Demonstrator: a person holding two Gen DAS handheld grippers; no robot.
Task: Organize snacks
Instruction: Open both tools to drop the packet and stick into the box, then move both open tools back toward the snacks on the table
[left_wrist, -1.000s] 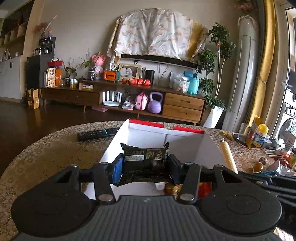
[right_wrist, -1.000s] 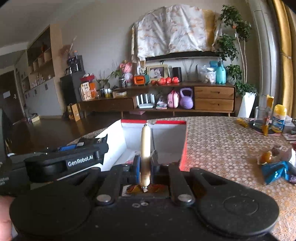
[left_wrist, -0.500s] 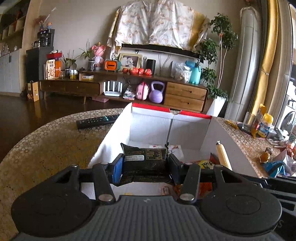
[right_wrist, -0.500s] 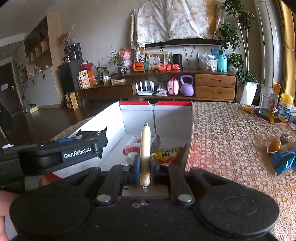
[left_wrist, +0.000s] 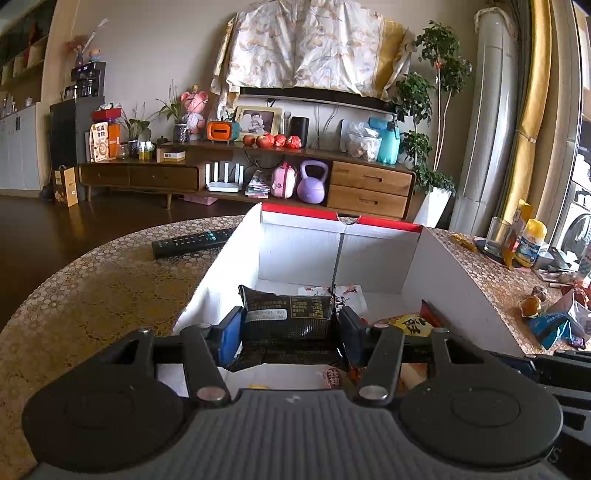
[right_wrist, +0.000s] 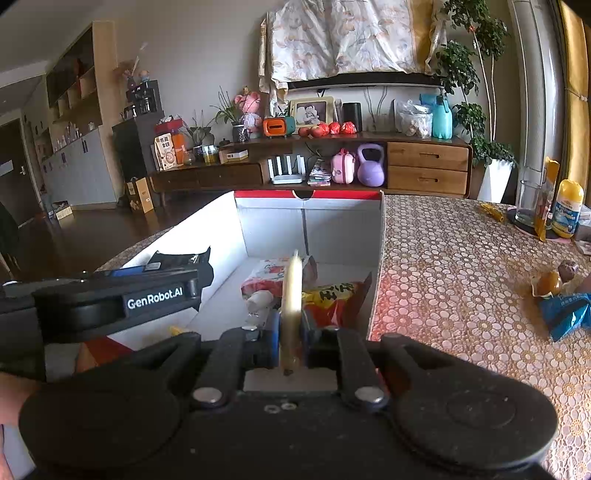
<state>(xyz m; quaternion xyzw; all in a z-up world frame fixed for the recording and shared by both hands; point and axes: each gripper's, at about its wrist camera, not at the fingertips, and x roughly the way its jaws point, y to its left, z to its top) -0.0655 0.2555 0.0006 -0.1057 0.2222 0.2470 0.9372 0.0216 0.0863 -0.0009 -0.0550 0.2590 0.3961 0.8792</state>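
Left gripper (left_wrist: 288, 328): jaws opening around black snack packet (left_wrist: 288, 314). Right gripper (right_wrist: 290, 341): clamping sausage stick (right_wrist: 291, 295), over box (right_wrist: 380, 258).

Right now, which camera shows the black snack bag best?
The left wrist view. The black bag sits square between the left tool, label facing the camera, over the box. The right wrist view shows only its corner past the tool's side.
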